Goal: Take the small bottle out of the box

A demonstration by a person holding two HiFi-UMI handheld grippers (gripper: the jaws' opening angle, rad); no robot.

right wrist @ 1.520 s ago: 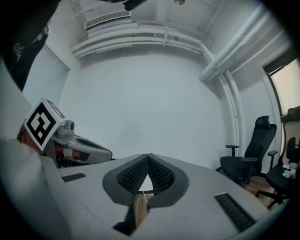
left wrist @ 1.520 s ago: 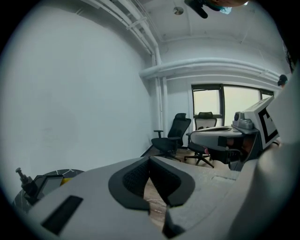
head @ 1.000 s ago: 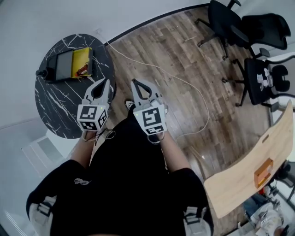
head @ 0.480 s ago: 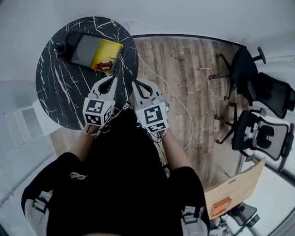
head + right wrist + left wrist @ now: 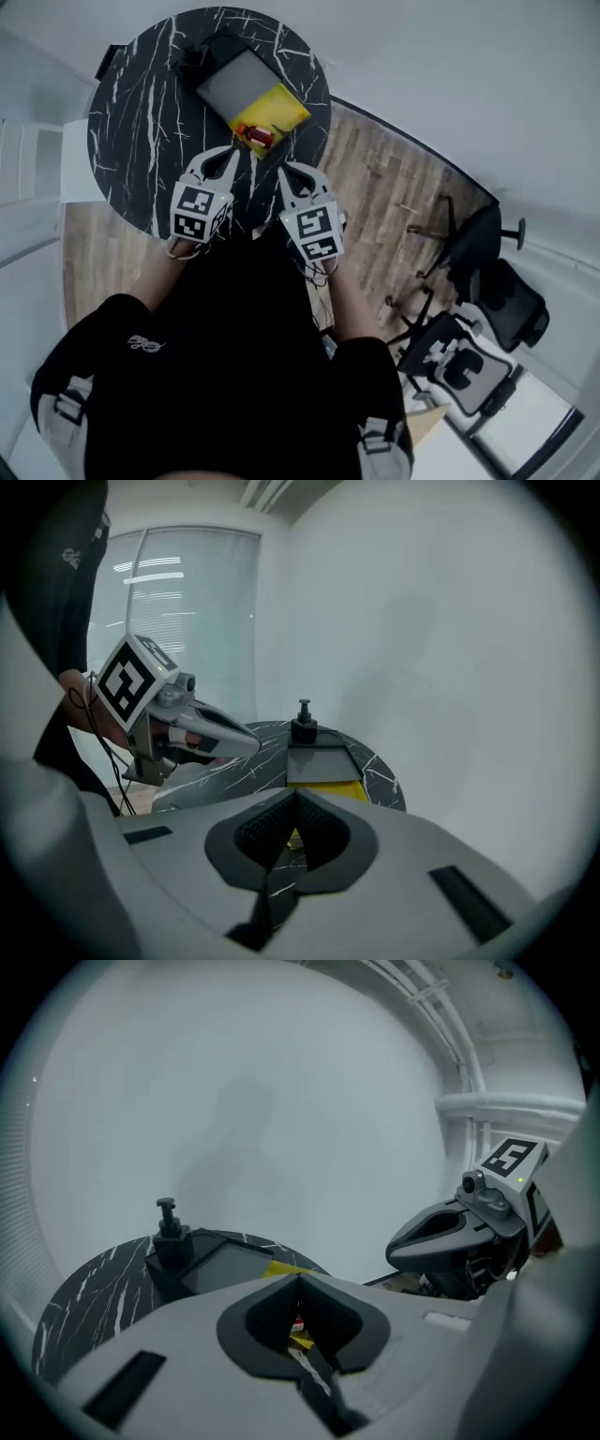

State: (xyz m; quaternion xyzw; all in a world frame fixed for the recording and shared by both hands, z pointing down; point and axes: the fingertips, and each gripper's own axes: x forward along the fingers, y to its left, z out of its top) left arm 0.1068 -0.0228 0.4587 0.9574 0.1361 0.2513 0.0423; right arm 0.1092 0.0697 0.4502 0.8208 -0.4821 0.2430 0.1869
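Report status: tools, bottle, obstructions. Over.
Left tool, right tool both shut, empty, at near table edge. Bottle in box, untouched, just ahead of tools. Nothing between.

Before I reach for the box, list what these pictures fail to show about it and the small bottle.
- Small bottle: in the head view it is a red speck, too small to show its cap or whether it stands or lies. In the left gripper view, the left gripper's own body hides nearly all of it.
- Box: in the right gripper view, its near end is hidden behind the right gripper.
- Black knobbed thing beyond it: too small to identify.
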